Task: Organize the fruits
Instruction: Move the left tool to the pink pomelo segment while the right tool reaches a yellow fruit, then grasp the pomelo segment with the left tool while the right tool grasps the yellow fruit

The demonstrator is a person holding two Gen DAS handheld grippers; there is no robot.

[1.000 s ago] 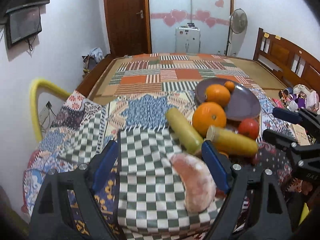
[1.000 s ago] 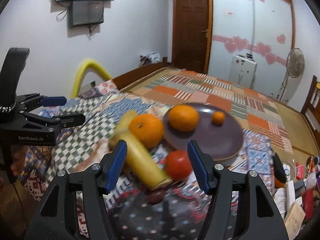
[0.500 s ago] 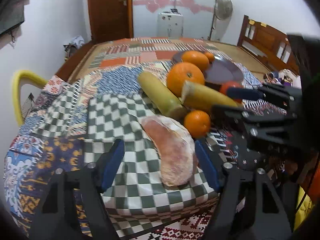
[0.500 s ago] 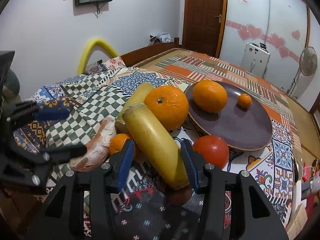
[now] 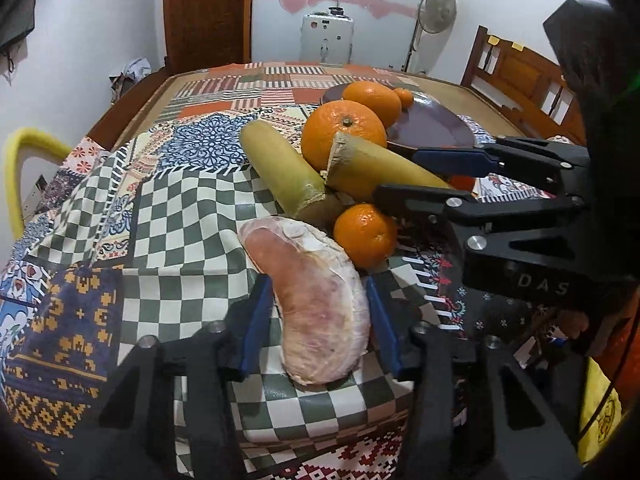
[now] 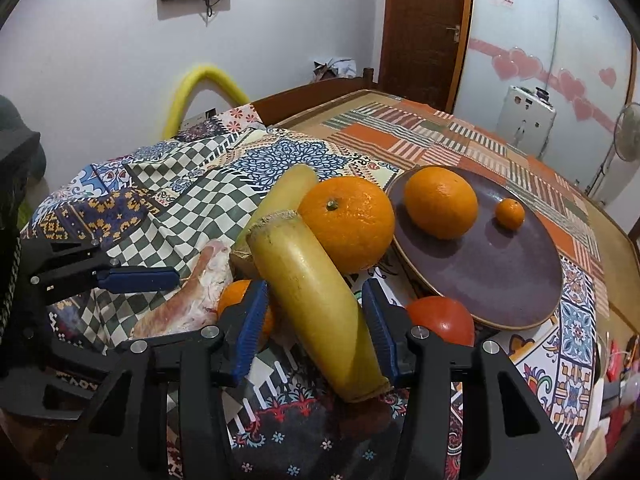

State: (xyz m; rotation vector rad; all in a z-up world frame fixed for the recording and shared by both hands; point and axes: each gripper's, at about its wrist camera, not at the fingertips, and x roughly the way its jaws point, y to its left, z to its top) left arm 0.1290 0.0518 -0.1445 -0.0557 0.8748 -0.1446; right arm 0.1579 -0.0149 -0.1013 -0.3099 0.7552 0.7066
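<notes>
The pomelo wedge (image 5: 316,304) lies on the checkered cloth (image 5: 168,216) near the bed's front edge, between the left tongs' (image 5: 316,320) pads, contact unclear. The right tongs (image 6: 316,320) straddle a sugarcane piece (image 6: 316,304) beside the purple plate (image 6: 516,276), grip likewise unclear.

Left tool (image 5: 316,328) and right tool (image 6: 316,320), fingers parted, point forward, low.

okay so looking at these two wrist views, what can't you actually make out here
- Left wrist view: the tomato is almost all hidden behind the right gripper.
- Right wrist view: the small orange is partly hidden by a blue pad of the right gripper.
- Either view: whether the pads touch the pomelo segment or the sugarcane piece is unclear.
</notes>
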